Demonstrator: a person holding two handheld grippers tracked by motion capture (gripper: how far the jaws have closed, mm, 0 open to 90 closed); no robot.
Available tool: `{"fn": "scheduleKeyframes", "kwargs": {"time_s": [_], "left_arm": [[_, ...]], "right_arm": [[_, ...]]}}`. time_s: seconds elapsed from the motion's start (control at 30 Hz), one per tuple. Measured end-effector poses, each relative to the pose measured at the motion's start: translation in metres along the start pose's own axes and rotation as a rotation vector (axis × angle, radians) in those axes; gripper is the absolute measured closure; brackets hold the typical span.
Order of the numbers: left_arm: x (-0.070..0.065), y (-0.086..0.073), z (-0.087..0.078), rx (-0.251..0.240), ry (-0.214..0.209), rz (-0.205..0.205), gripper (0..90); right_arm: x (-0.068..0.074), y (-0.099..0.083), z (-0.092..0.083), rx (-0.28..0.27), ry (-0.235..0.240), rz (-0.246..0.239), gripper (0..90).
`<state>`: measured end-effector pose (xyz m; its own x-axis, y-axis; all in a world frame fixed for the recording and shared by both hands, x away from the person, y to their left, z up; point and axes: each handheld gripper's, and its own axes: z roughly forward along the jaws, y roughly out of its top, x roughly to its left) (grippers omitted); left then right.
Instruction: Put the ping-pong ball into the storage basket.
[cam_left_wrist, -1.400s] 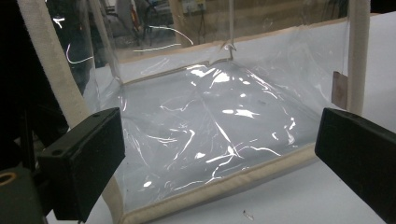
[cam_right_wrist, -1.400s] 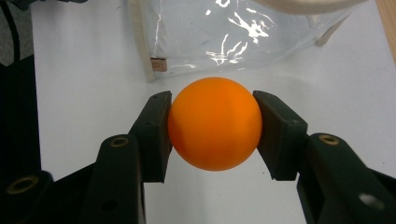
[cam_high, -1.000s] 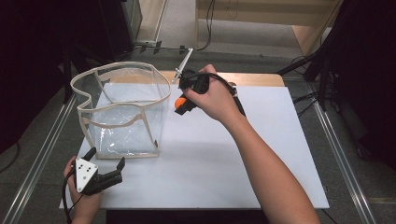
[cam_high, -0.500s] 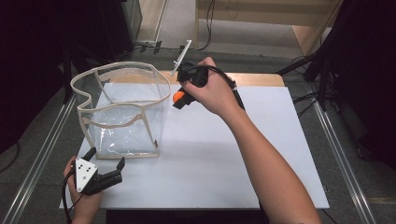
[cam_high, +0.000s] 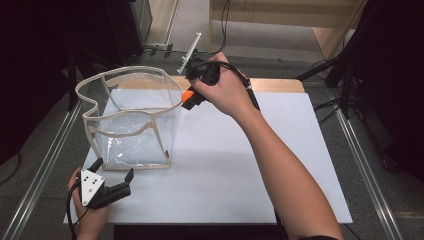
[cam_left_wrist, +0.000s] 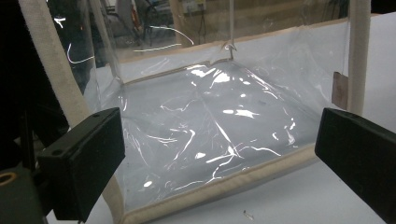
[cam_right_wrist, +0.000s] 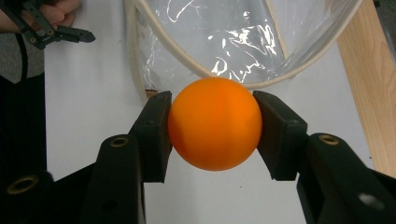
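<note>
Gripping 1 orange ball (cam_right_wrist: 214, 123) w/ right gripper (cam_right_wrist: 212, 135), beside 1 clear bag (cam_high: 131, 120).

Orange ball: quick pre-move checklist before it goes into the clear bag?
1. Grip: right hand-held gripper has both pads pressed on the orange ball - ok.
2. Ball centred between the pads, not slipping out the front - ok.
3. Clear bag standing upright with its mouth open - ok.
4. Ball over the opening: in the high view it sits beside the right rim, not yet above the mouth - not ok.
5. Left hand-held gripper open in front of the bag, not holding it steady - not ok.
6. Bag interior free of other items - ok.
</note>
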<state>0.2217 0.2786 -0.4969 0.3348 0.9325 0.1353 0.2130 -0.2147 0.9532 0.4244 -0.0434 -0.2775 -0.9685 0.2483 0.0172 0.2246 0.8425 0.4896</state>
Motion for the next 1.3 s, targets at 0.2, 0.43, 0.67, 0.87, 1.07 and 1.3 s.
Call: {"fn": "scheduleKeyframes", "kwargs": {"time_s": [0.2, 0.43, 0.67, 0.87, 1.07, 1.3], "left_arm": [[0.0, 0.0, 0.0, 0.0, 0.001, 0.001, 2.1], [0.001, 0.0, -0.001, -0.001, 0.002, 0.0, 2.1], [0.001, 0.0, 0.0, -0.001, 0.0, -0.002, 2.1], [0.001, 0.0, -0.001, -0.002, -0.002, -0.004, 2.1], [0.001, 0.0, 0.0, -0.002, -0.001, -0.006, 2.1], [0.001, 0.0, 0.0, -0.002, -0.004, -0.004, 2.1]], "right_arm": [[0.0, 0.006, -0.002, 0.0, -0.004, -0.006, 48.2], [-0.001, 0.014, -0.001, -0.002, -0.004, -0.011, 48.2], [-0.003, 0.022, 0.004, 0.009, -0.004, -0.021, 48.2], [-0.006, 0.03, 0.006, 0.003, -0.002, -0.018, 48.2], [-0.012, 0.035, 0.008, -0.011, -0.004, -0.011, 48.1], [-0.018, 0.036, 0.015, -0.012, -0.021, 0.008, 47.9]]}}
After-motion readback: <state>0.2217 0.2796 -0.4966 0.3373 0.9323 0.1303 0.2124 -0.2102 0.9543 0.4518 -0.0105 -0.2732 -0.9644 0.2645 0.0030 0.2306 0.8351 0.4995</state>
